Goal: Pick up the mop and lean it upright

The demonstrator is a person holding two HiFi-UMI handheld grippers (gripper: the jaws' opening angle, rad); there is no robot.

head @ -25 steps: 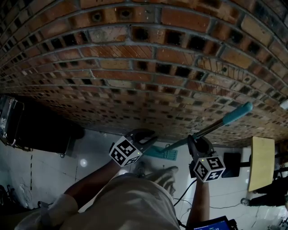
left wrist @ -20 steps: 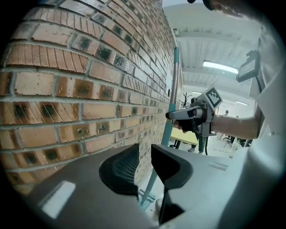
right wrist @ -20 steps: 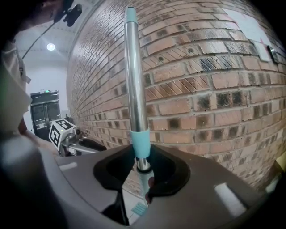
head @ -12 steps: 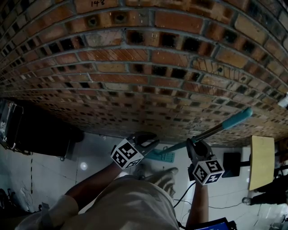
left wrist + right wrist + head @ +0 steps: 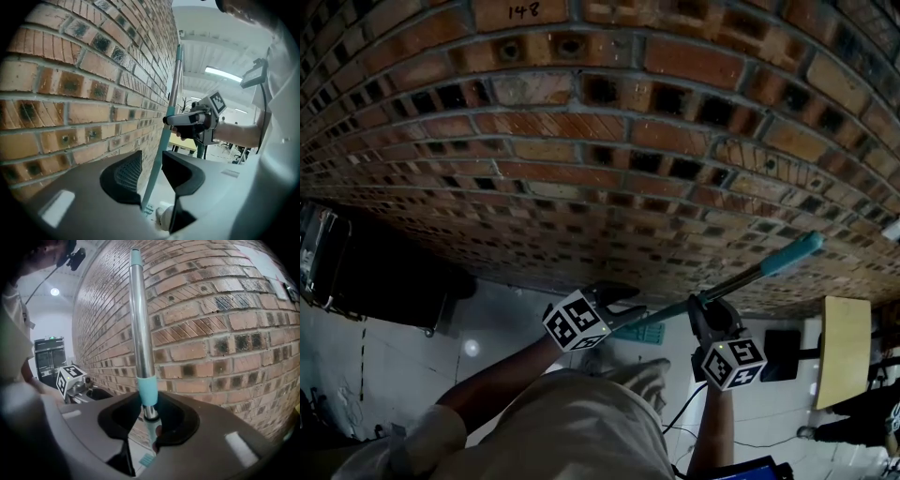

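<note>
Two hand-held grippers attend one mop beside a brick wall. In the head view, the mop's handle runs as a slanted line from the lower centre of the frame up toward the right edge. It ends in a teal grip in front of the bricks. The flat teal mop head lies on the pale floor at the foot of the wall, just below the grippers.

Right gripper: the jaws are closed on the handle just under a teal collar, so this tool alone has hold of the mop. From that grip the metal tube rises nearly straight up the middle of the right gripper view, close to the bricks. Whether its top touches the wall cannot be told.

Left gripper: the jaws have just been opening. They stand clearly apart, with the lower, teal part of the handle passing between them and a gap at each pad, so nothing is gripped. This gripper sits lower on the handle than the right one, which appears in the centre right of the left gripper view.

Surroundings: a dark cabinet occupies the left edge of the head view. A yellow board stands at the lower right.
</note>
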